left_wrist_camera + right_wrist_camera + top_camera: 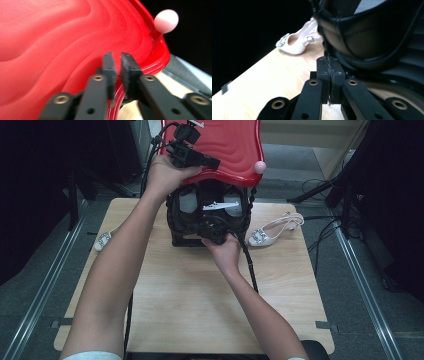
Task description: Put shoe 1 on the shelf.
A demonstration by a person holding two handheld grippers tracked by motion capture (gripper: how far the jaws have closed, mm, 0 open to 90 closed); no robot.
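Your left tongs stand narrowly parted at the raised red lid's rim. Your right tongs are pinched tight on a thin black cord at the black case, mid-worktop.
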